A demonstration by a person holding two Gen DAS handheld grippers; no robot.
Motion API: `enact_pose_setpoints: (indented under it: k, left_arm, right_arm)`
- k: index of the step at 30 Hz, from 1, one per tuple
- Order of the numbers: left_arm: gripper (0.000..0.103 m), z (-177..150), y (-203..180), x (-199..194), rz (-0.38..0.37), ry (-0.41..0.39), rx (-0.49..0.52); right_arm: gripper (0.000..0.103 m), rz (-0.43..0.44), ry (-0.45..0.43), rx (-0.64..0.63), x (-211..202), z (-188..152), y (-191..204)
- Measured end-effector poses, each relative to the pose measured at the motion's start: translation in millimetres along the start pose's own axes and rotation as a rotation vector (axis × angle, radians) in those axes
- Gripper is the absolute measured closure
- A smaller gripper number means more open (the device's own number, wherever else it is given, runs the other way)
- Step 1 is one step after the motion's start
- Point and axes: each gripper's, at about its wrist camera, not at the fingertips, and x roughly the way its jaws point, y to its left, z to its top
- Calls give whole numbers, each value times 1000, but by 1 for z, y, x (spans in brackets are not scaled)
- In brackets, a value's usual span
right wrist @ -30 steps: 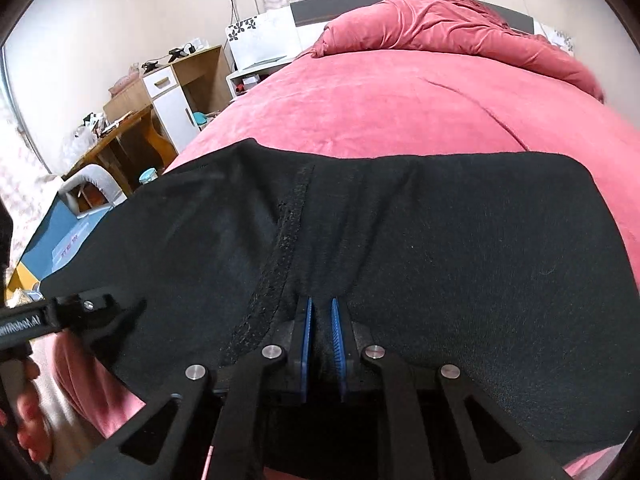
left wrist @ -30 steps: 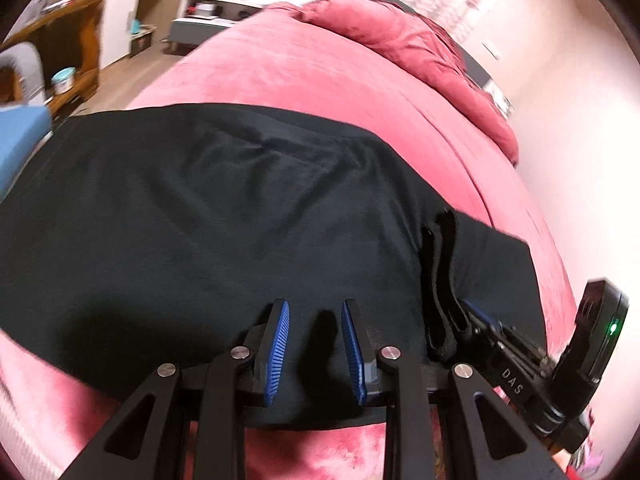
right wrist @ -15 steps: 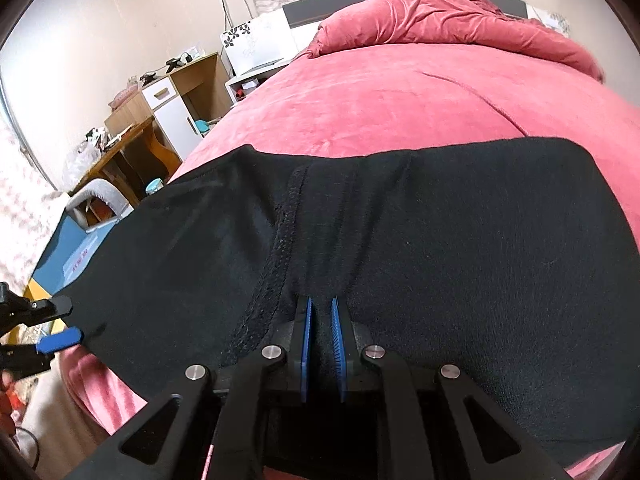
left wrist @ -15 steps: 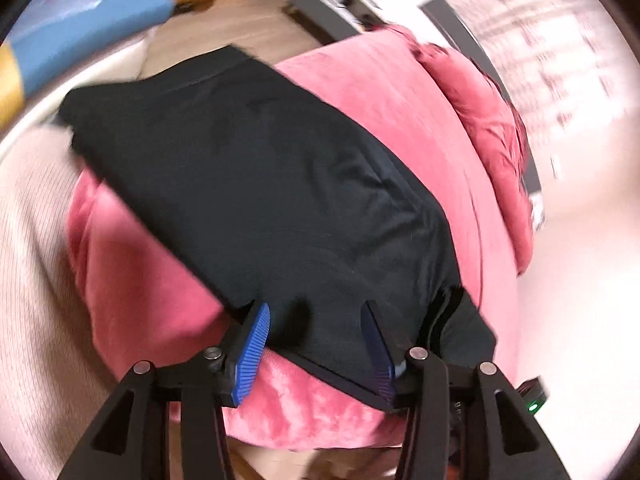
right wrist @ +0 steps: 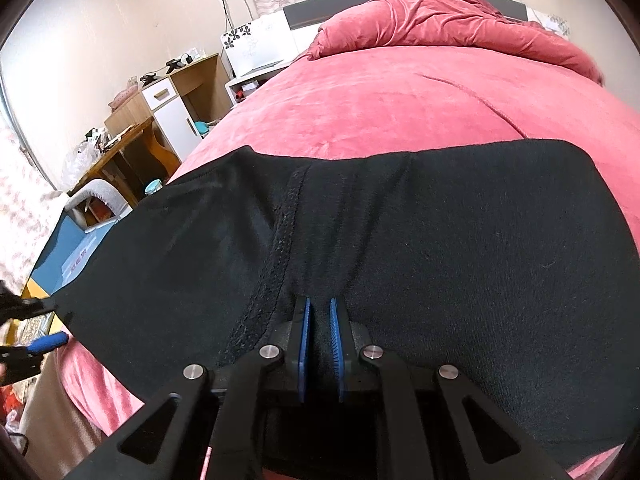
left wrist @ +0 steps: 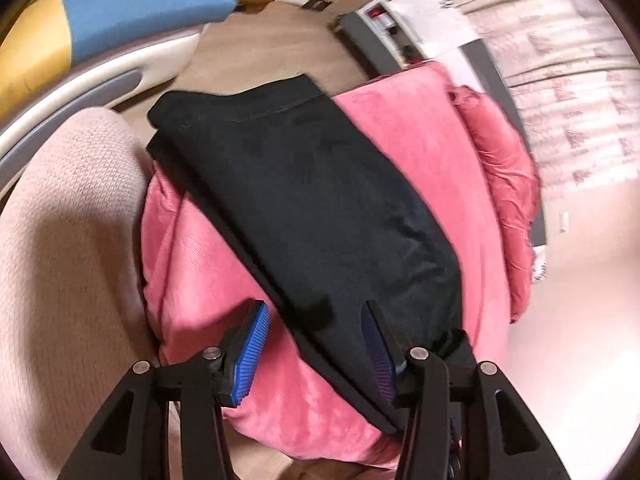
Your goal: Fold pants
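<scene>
Here we see black pants (right wrist: 440,248) spread flat across the near edge of a bed with a pink velvet cover (right wrist: 400,96); one end hangs toward the bed's left corner, over the floor side.

The right gripper (right wrist: 319,344) is clenched on the pants: both blue pads press a pinch of black cloth between them, right beside a thick stitched seam (right wrist: 280,248) that runs away from the fingers. Fabric puckers toward the pinch.

The left gripper (left wrist: 316,354) is released, jaws spread wide. Its pads straddle the pants' (left wrist: 320,208) near edge: the left blue pad (left wrist: 250,356) sits over bare pink cover (left wrist: 208,280), the right one over black cloth. We cannot tell whether either pad touches fabric. From the right wrist view the left gripper (right wrist: 28,332) shows at the far left edge, just beside the pants' end, blurred.

Containers: a wooden cabinet (right wrist: 188,108) with an open shelf bay stands past the bed, clutter on top, too small to name. A teal tub (right wrist: 153,188) sits under the wooden desk (right wrist: 120,152); contents hidden. A crumpled pink duvet (right wrist: 440,20) lies heaped at the headboard. A blue and yellow pad (left wrist: 100,12) lies on the floor beyond the bed corner.
</scene>
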Motion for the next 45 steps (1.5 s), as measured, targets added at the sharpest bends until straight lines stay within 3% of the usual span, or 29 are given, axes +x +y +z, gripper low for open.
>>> enact_pose_setpoints:
  k: [3, 7, 13, 28, 30, 32, 33, 34, 39, 45]
  left_arm:
    - [54, 5, 9, 7, -31, -3, -60]
    - [54, 9, 6, 9, -41, -13, -27]
    - [54, 29, 24, 14, -123, -51, -100]
    - [54, 75, 38, 36, -236, -125, -88]
    - [57, 78, 45, 37, -285, -119, -147]
    - [71, 81, 50, 36, -301, -104, -173]
    - [84, 82, 51, 36, -284, -92, -171]
    - [86, 83, 51, 35, -283, -90, -168]
    - [89, 81, 47, 24, -343, -92, -138]
    - [90, 82, 9, 3, -365, -128, 48]
  right_arm:
    - [92, 1, 0, -4, 0, 0, -4]
    - [92, 5, 0, 0, -1, -1, -5]
    - [92, 7, 0, 3, -1, -1, -5]
    - [92, 14, -4, 11, -2, 0, -6]
    - [92, 15, -6, 13, -2, -1, -5]
    - [92, 18, -8, 18, -2, -1, -6]
    - [92, 19, -8, 20, -1, -1, -6]
    - [92, 21, -10, 24, -2, -1, -6]
    - [92, 36, -16, 75, -5, 1, -13]
    - [91, 12, -47, 84, -18, 7, -8]
